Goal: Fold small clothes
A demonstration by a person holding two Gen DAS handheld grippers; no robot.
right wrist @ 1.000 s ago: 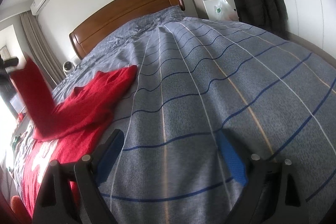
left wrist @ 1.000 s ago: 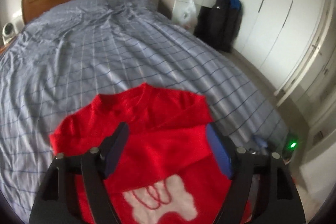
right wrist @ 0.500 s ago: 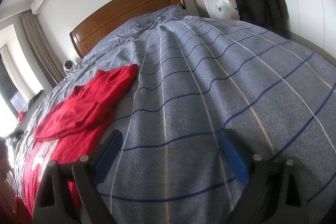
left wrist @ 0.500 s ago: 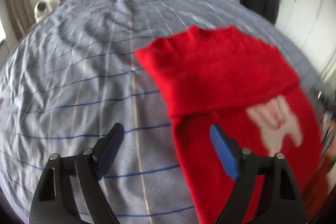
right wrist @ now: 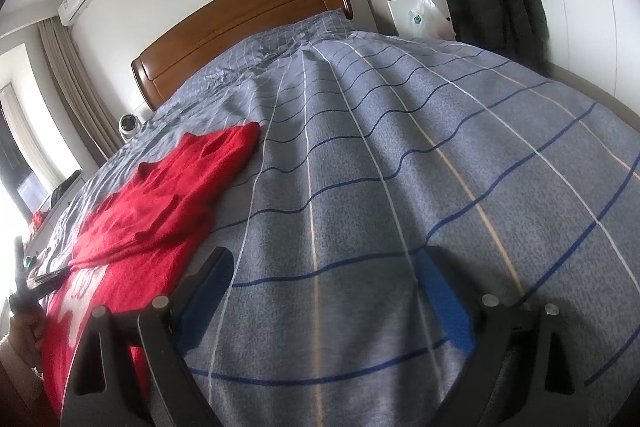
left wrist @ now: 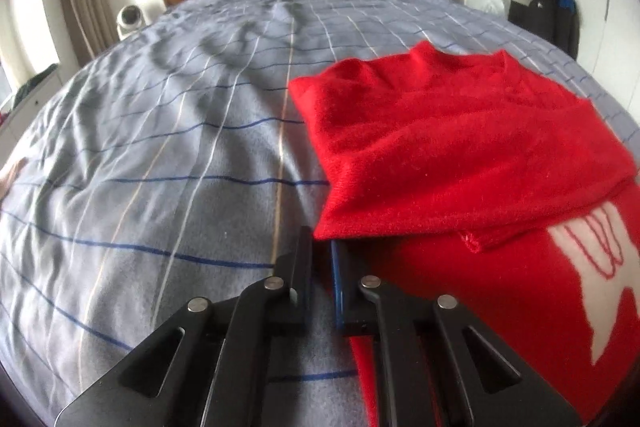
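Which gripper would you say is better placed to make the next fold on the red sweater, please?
Left. The left gripper sits at the red sweater, fingers nearly shut at the folded sleeve's edge. The right gripper is open above bare bedspread, away from the garment.

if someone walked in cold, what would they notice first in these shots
The bright red sweater stands out at once, lying on the blue-grey checked bedspread with its top part folded down over the body, just above a white motif. Next comes the left gripper, its jaws nearly shut at the sweater's left edge, below the folded layer. The right gripper hovers open over bare bedspread, the wooden headboard behind.
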